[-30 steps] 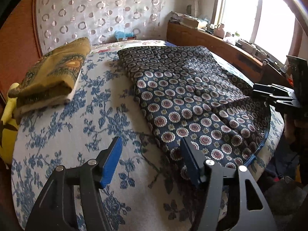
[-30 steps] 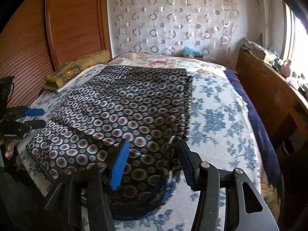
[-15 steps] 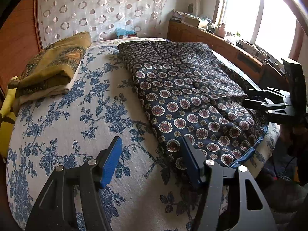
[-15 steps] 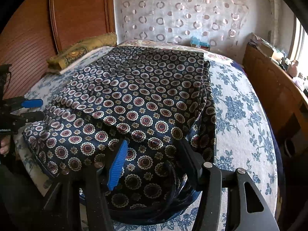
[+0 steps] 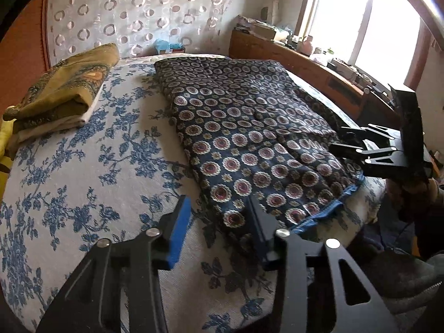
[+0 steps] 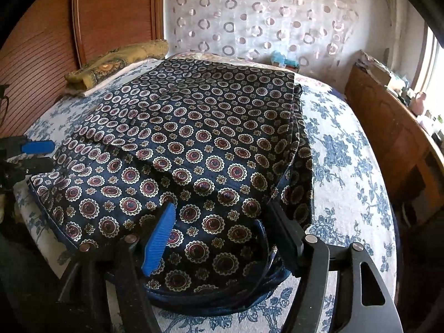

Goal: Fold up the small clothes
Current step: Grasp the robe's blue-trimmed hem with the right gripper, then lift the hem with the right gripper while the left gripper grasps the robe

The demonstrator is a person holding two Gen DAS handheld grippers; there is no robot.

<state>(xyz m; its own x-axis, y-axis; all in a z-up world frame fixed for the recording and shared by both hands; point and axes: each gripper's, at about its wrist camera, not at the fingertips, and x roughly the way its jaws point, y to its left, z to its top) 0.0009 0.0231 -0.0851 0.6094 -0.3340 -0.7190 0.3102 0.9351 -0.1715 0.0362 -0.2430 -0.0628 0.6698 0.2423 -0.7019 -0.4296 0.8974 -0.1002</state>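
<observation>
On floral bedspread (image 5: 83, 166): navy medallion garment (image 6: 180, 149) folded, apparently double-layered; both hand-held grippers, left (image 5: 219, 222), right (image 6: 222, 230), released.

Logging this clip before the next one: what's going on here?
A person with a gripper in each hand is folding a dark patterned cloth laid on a flowered bedspread. Both grippers are open at the near edge: the left gripper at the cloth's left corner, the right gripper over its right part, neither gripping it yet. A folded yellow cloth sits apart at the far left.
</observation>
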